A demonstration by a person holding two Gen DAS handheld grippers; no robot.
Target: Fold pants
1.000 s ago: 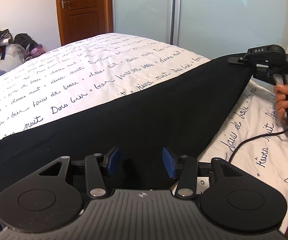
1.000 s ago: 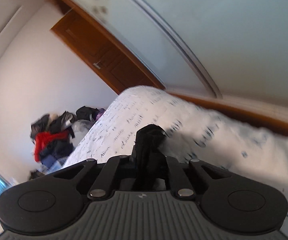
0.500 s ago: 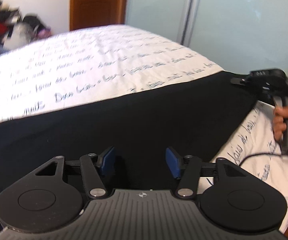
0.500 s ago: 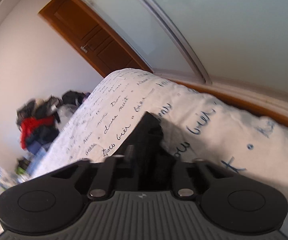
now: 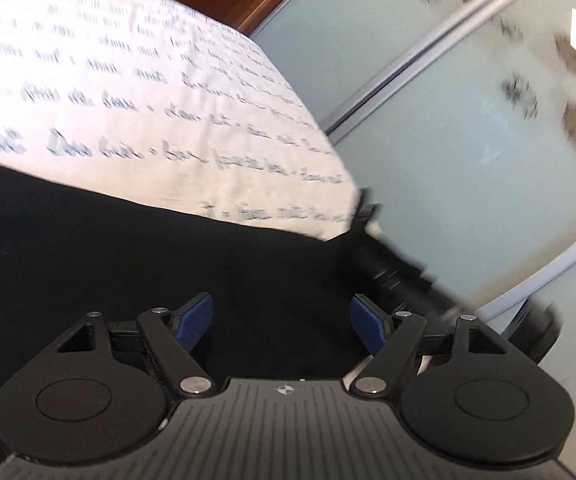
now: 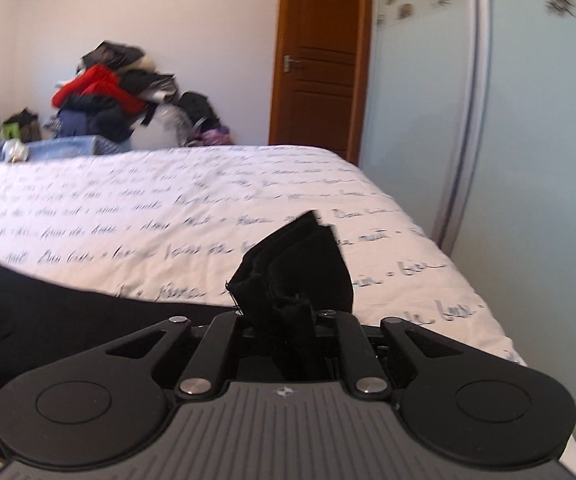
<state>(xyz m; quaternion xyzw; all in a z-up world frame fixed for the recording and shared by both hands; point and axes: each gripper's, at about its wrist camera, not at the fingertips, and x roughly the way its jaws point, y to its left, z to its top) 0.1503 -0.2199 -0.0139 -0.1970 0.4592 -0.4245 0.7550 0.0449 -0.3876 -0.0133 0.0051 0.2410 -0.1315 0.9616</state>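
The bed cover [image 6: 207, 208] is white with rows of dark blue handwriting all over it. The words are too blurry for me to read. Each of my grippers has a tiny star mark on its grey body.

The black pants [image 5: 135, 264] lie spread across the near side of the bed.

My left gripper [image 5: 281, 318] is over the pants. Its blue pads [image 5: 193, 318] stand wide apart and have just been opening. The black cloth lies below the gap, and the pads are not pressing on it.

My right gripper [image 6: 288, 320] is squeezed tight on a bunch of the pants. The black cloth sticks up in a crumpled lump just past its fingers. The rest of the pants stretch away to the left of this gripper, flat on the bed.
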